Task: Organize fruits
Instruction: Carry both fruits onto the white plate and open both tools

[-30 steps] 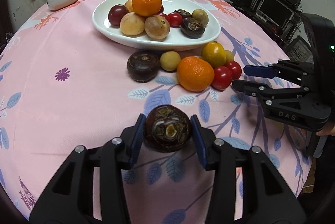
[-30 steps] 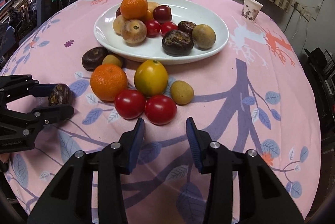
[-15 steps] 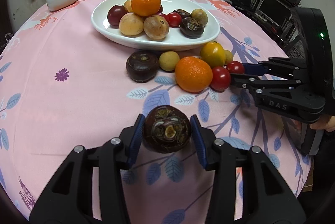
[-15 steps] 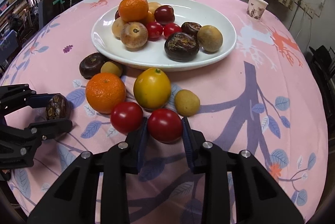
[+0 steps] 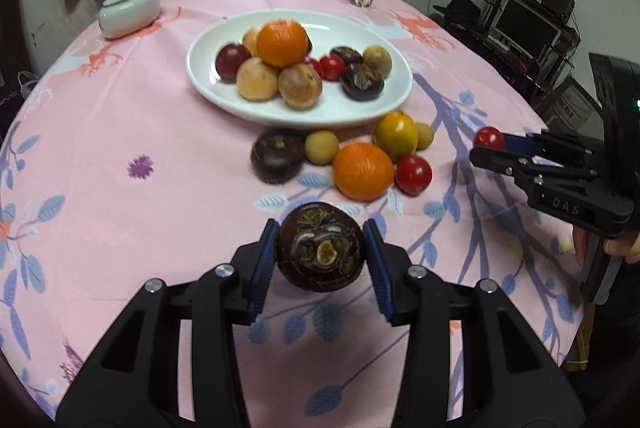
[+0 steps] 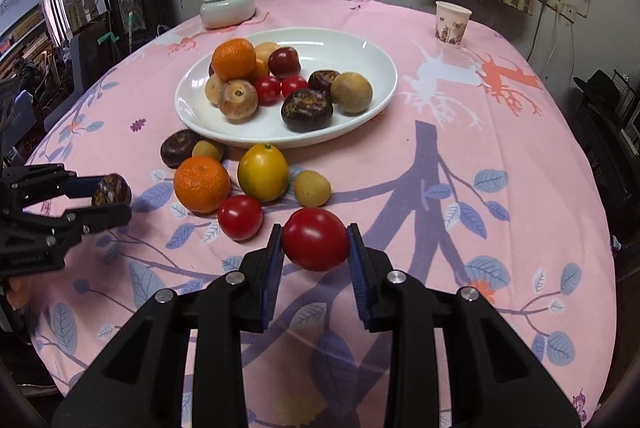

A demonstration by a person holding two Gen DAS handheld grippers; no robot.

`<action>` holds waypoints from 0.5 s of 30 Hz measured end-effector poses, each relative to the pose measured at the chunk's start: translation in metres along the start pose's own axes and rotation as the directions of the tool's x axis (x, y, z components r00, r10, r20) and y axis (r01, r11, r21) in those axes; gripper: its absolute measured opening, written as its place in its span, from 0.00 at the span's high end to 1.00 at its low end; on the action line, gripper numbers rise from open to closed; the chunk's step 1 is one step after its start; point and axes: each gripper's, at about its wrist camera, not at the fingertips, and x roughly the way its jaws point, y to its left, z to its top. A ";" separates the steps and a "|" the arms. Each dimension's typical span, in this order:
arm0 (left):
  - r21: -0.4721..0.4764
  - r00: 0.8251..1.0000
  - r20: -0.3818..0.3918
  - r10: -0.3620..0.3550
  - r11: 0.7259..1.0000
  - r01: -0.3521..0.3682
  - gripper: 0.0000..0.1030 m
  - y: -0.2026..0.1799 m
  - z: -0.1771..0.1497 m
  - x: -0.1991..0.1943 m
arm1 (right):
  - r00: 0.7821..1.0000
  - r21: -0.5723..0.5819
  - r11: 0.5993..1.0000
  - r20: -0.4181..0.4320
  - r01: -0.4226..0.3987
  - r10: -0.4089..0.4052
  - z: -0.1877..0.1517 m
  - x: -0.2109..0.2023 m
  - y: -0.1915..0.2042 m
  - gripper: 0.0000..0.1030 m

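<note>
**A:** Your left gripper [image 5: 320, 254] clamps the dark round fruit [image 5: 320, 246] and your right gripper [image 6: 314, 246] has just closed on a red tomato [image 6: 315, 239]; both hang clear of the pink tablecloth [image 6: 460, 155]. What worries you?

**B:** The tomato is smooth and soft. Squeeze harder and you bruise it; tilt and it may slip out.

**A:** And the route to the white plate [image 6: 360, 45]?

**B:** The loose pile sits just before its near rim: the orange [image 6: 202, 183], the yellow fruit [image 6: 263, 171] and a second tomato [image 6: 240, 217]. Swing low and you knock them rolling. The plate's left half is crowded, so aim right. The paper cup [image 6: 452, 23] stands well apart.
</note>
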 end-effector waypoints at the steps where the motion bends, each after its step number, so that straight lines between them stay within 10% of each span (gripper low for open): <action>1: 0.003 1.000 0.007 0.004 1.000 -0.004 0.58 0.001 0.004 -0.003 | 1.000 0.001 1.000 0.008 -0.002 0.002 0.002 -0.003 -0.001 0.69; 15: 0.034 0.998 0.063 0.007 0.999 -0.009 0.58 -0.001 0.092 -0.003 | 0.995 -0.053 0.998 0.097 -0.015 0.020 0.066 -0.015 0.002 0.69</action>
